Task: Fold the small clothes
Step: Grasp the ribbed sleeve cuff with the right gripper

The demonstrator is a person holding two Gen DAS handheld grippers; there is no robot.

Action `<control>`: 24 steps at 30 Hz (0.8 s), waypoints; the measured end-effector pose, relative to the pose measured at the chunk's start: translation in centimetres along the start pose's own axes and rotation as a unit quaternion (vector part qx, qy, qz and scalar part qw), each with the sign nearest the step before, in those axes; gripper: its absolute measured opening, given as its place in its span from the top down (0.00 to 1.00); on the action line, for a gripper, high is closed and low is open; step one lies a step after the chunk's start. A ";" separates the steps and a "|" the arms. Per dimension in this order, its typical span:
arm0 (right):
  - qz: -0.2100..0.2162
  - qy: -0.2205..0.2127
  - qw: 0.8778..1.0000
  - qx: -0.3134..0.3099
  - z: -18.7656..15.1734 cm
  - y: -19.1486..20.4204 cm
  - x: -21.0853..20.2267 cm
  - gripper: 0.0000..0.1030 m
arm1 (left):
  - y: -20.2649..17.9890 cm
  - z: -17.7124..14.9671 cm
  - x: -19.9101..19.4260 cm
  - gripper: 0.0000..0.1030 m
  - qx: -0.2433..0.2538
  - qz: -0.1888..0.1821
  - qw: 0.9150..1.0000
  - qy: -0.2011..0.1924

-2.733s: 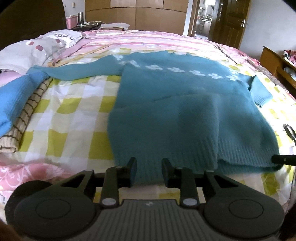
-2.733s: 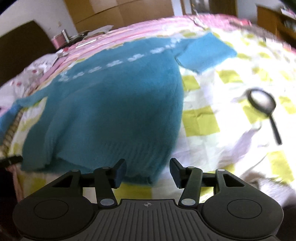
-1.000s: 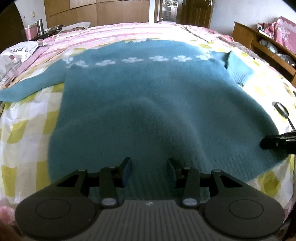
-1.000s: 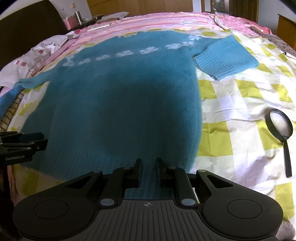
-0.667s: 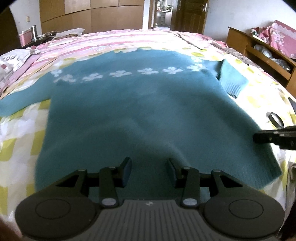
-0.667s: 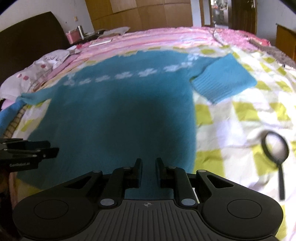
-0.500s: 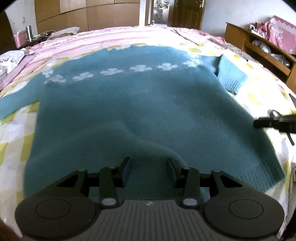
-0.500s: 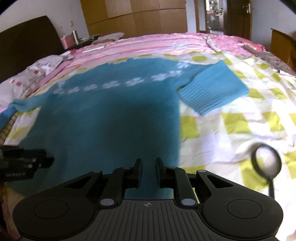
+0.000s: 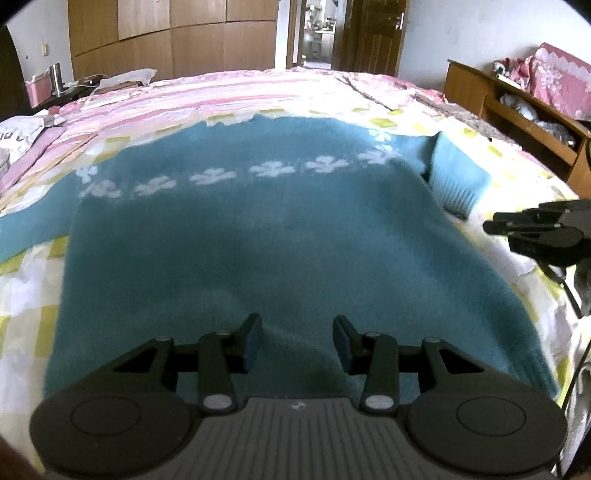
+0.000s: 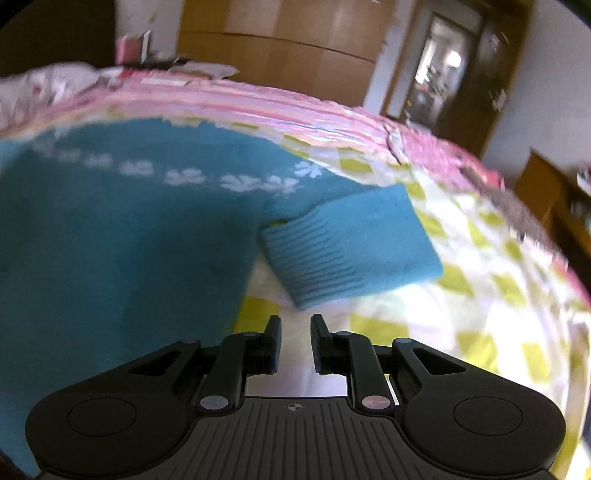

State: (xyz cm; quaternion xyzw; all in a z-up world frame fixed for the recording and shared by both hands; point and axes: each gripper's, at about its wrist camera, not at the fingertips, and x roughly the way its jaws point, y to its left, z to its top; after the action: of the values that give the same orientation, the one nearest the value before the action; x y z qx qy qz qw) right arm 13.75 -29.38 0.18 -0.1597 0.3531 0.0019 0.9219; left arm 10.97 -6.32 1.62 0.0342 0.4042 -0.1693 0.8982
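- Left wrist view, bottom centre: the left gripper [image 9: 297, 338] is seen with its jaws parted and nothing pinched; between the blue pads only the fabric lying behind them shows, and contact with it cannot be told.
- Filling the middle of that frame, the teal sweater [image 9: 258, 240] is spread flat on the checked bedspread [image 9: 22, 291], hem toward the camera and a band of white flowers [image 9: 273, 169] across its upper part.
- At the right edge of the frame, the right gripper [image 9: 491, 226] is seen from the side, above the bedspread just beside the sweater's edge.
- Right wrist view, bottom centre: the same right gripper [image 10: 295, 341] has its jaws drawn close, a narrow gap left and nothing between them (only yellow-and-white checks lie behind).
- Just above it, at centre, the folded-back sleeve [image 10: 347, 251] is laid with its ribbed cuff nearest the fingers; the picture is blurred.
- Further back, a pink striped cover [image 9: 207, 92] is spread over the far half of the bed.
- Farthest, at the top of the frame, wooden wardrobes [image 9: 166, 37] and an open doorway [image 9: 317, 33] are visible; a wooden shelf unit [image 9: 517, 107] stands at upper right.
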 end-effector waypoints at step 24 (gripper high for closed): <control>-0.055 -0.014 0.957 -0.285 -0.6 0.8 4.3 0.66 | -4.1 2.3 2.8 0.53 -0.005 -0.075 0.997 0.000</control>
State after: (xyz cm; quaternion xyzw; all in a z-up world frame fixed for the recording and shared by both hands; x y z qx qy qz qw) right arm 16.50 -29.22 -3.25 -0.4353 0.3158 0.0537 0.8414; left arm 12.98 -11.41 1.38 -0.0006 0.4065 -0.2342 0.8831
